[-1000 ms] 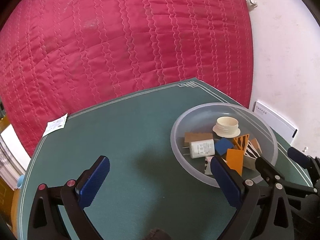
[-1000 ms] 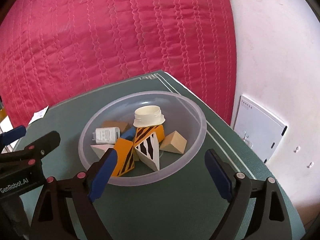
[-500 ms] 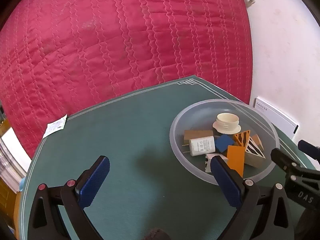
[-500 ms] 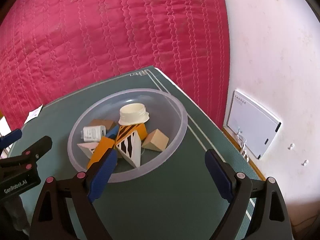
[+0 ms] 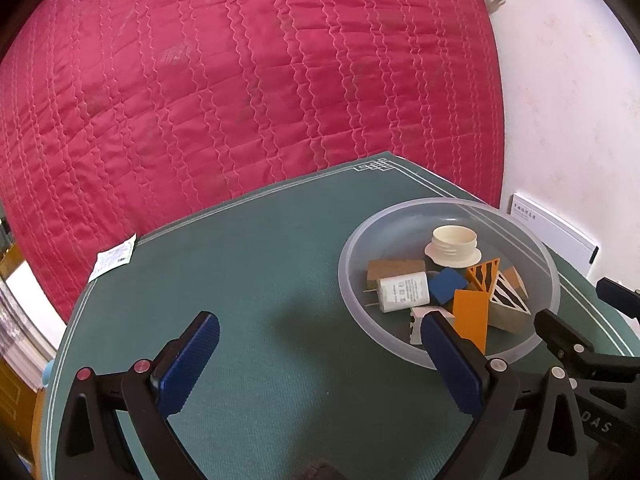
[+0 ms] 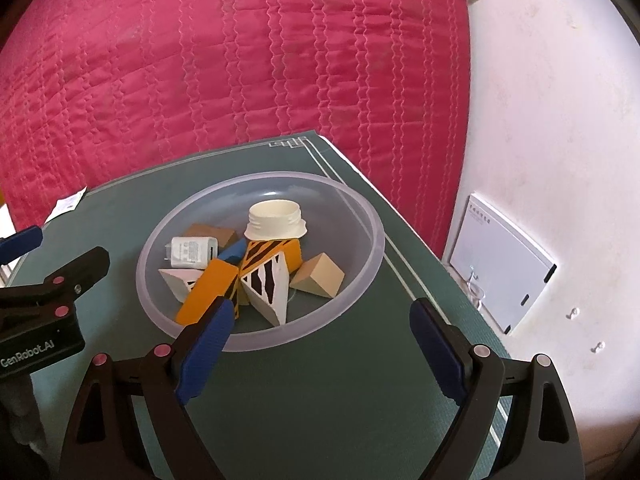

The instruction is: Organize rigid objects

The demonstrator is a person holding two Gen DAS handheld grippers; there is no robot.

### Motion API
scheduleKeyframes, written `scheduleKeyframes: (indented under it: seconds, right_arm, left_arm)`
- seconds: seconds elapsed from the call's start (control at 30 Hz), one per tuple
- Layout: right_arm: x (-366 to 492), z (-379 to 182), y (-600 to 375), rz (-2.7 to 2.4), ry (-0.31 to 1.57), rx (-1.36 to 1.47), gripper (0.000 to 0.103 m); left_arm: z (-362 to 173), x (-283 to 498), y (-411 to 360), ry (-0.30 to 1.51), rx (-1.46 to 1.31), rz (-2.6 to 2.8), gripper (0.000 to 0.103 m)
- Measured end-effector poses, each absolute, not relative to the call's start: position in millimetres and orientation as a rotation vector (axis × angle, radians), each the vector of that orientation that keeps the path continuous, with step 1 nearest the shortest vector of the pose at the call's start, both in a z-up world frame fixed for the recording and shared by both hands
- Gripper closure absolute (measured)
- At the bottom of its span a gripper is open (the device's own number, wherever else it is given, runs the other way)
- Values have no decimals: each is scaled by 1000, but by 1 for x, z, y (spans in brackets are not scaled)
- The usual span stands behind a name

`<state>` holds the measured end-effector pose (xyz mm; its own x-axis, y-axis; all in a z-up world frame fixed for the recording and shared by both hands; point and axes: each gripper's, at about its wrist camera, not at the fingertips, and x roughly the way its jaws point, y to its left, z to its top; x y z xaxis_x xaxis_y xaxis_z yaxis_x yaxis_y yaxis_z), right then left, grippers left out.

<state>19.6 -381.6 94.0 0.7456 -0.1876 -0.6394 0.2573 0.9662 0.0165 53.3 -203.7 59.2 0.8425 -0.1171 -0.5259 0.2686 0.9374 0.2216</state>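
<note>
A clear plastic bowl (image 5: 448, 208) (image 6: 360, 208) sits on the green table mat (image 5: 256, 264) (image 6: 328, 392). It holds a cream threaded cap (image 5: 454, 245) (image 6: 276, 220), a white charger plug (image 5: 402, 292) (image 6: 192, 251), a blue block (image 5: 448, 283), orange blocks (image 5: 471, 316) (image 6: 208, 292), striped wedges (image 6: 266, 288) and tan wooden blocks (image 6: 320, 274). My left gripper (image 5: 320, 332) is open and empty, low over the mat left of the bowl. My right gripper (image 6: 320, 320) is open and empty at the bowl's near rim.
A pink quilted bed (image 5: 240, 80) lies beyond the table. A small paper packet (image 5: 114, 258) lies at the mat's left corner. A white wall (image 6: 540, 100) with a white panel (image 6: 504, 268) stands to the right, close to the mat's edge.
Both grippers drew back a little and shifted; the bowl slid left in the right wrist view, then back toward the centre. Both jaws stay open. The bowl's contents have not moved.
</note>
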Motion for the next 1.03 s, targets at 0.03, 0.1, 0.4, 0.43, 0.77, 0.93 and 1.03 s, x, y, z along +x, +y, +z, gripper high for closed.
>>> scheduleKeyframes:
  seconds: [0.03, 0.1, 0.4, 0.43, 0.77, 0.93, 1.03]
  right_arm:
    - [20, 93, -382, -244, 690, 106, 13]
    - [19, 93, -382, -244, 690, 104, 13]
    - [21, 92, -384, -248, 687, 102, 13]
    - [20, 93, -383, -247, 686, 99, 13]
    - [23, 94, -382, -244, 688, 91, 13]
    - [23, 93, -382, -244, 688, 91, 13]
    - [22, 93, -381, -244, 689, 90, 13]
  left_arm:
    - [59, 53, -204, 531, 298, -207, 1]
    - [58, 52, -205, 530, 305, -205, 1]
    - [57, 52, -205, 537, 306, -200, 1]
    - [57, 53, -205, 537, 305, -199, 1]
    - [54, 51, -207, 534, 321, -200, 1]
    - [54, 50, -207, 529, 327, -194, 1]
    - [53, 49, -208, 524, 339, -197, 1]
